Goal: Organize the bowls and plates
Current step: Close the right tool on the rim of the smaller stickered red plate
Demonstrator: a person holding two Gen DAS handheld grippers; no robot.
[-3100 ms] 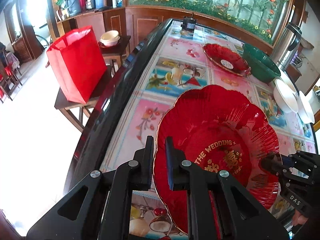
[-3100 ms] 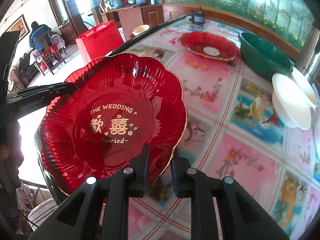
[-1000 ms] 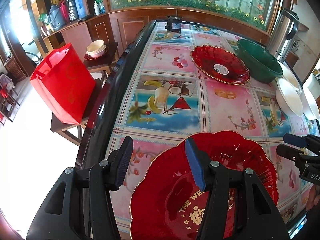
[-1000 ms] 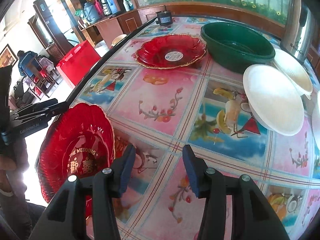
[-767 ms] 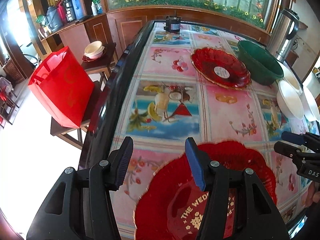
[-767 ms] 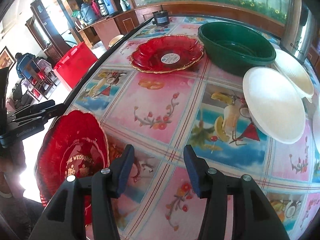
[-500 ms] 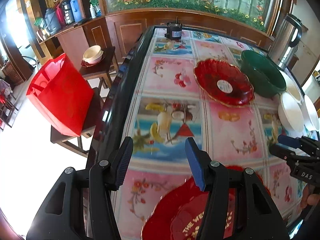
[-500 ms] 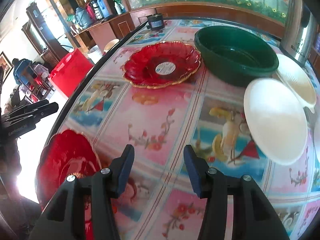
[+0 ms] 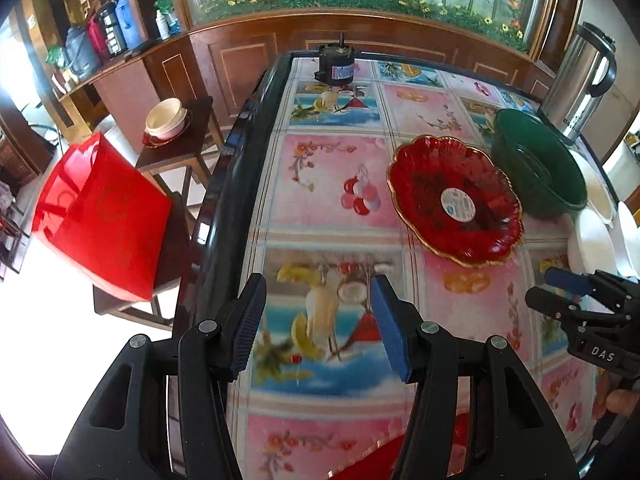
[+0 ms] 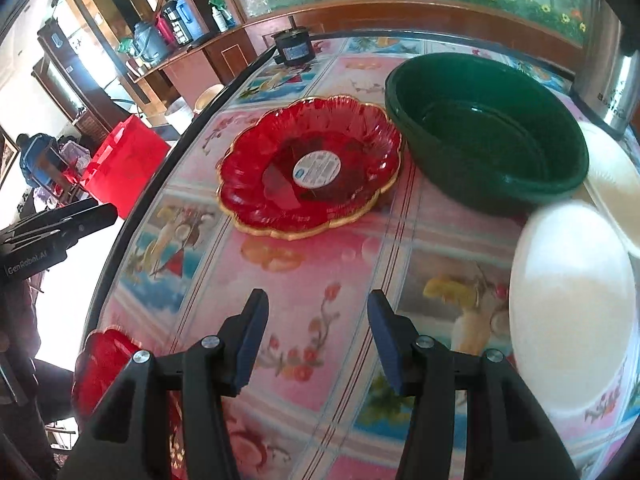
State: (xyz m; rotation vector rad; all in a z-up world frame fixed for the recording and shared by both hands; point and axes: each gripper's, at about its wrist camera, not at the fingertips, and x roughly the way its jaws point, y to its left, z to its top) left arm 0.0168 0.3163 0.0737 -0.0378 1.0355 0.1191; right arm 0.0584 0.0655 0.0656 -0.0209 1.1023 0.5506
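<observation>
A red scalloped plate with a round white sticker (image 9: 456,202) (image 10: 310,170) lies on the picture-tiled table, ahead of both grippers. Beside it stands a dark green bowl (image 9: 536,160) (image 10: 486,136), then white plates (image 10: 572,312) (image 9: 592,240) at the right. A second red plate (image 10: 104,364) lies flat at the near edge; only its rim (image 9: 376,456) shows in the left wrist view. My left gripper (image 9: 318,322) is open over bare table with nothing between its fingers. My right gripper (image 10: 316,338) is open too and holds nothing.
A black motor (image 9: 336,66) sits at the table's far end and a steel flask (image 9: 580,80) at the far right. A red bag (image 9: 100,216) rests on a chair left of the table. A stool bears a white bowl (image 9: 166,118).
Both grippers let go of the near red plate and moved forward over the table toward the far red plate; the near plate slid back out of both views.
</observation>
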